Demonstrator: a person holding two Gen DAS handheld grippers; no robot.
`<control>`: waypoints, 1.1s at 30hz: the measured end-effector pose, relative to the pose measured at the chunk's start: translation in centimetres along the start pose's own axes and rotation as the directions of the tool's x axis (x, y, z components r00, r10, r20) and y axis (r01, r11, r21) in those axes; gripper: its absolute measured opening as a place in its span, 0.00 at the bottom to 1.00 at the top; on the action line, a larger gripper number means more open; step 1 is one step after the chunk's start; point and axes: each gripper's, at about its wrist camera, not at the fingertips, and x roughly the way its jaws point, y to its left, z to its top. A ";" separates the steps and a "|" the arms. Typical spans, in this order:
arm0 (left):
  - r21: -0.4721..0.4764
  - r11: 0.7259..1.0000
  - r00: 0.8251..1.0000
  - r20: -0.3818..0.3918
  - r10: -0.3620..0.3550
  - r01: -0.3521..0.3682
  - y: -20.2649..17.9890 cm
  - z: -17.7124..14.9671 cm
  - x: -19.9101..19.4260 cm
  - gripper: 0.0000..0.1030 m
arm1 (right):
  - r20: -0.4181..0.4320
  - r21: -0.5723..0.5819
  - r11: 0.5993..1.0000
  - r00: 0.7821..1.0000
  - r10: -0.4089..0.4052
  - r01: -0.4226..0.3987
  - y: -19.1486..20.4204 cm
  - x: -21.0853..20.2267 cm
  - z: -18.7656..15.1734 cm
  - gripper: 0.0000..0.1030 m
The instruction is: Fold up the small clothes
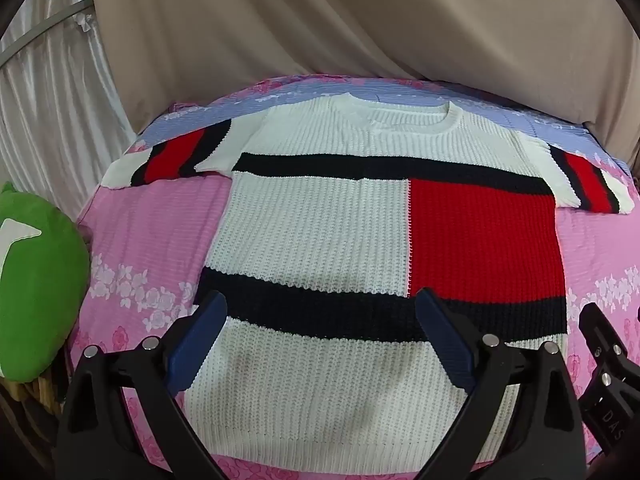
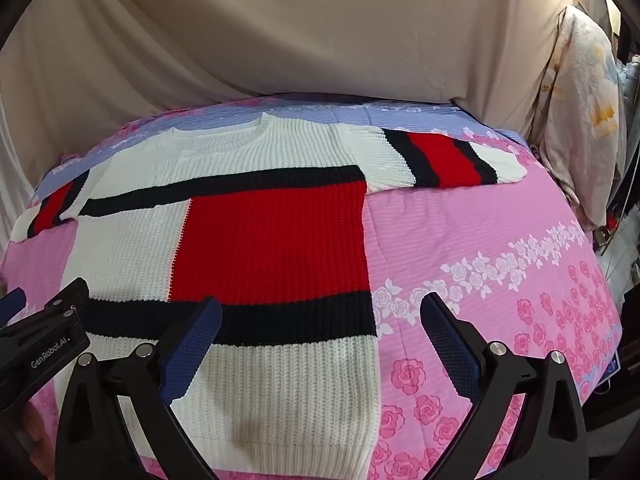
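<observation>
A knitted sweater (image 1: pixel 312 232), white with black bands and a red block, lies flat and spread out on the pink flowered bedcover (image 1: pixel 152 232), neck away from me, both short sleeves stretched sideways. It also shows in the right wrist view (image 2: pixel 276 240). My left gripper (image 1: pixel 322 320) is open and empty, hovering over the sweater's lower part near the hem. My right gripper (image 2: pixel 320 324) is open and empty, over the sweater's lower right edge. The right gripper's body shows in the left view (image 1: pixel 608 364); the left gripper's body shows in the right view (image 2: pixel 44 332).
A green cushion (image 1: pixel 36 288) lies at the bed's left side. A beige sheet (image 1: pixel 320 20) hangs behind the bed. Hanging clothes (image 2: pixel 584 112) stand at the right. The bedcover (image 2: pixel 500 240) is bare pink fabric to the sweater's right.
</observation>
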 end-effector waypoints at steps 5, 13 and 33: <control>0.003 1.000 1.000 0.005 0.017 -0.017 -0.2 -0.2 0.2 0.90 | -0.006 0.005 1.000 1.000 -0.008 0.008 0.1 0.0 0.1 0.95; -0.001 1.000 1.000 0.003 0.015 -0.015 0.1 -0.3 0.3 0.90 | -0.002 -0.020 1.000 1.000 0.018 -0.018 1.9 0.3 -0.1 0.95; 0.004 1.000 1.000 -0.001 0.013 -0.013 -0.3 -0.7 -0.2 0.90 | -0.001 -0.046 0.998 0.999 0.036 -0.036 3.0 -0.4 -0.1 0.95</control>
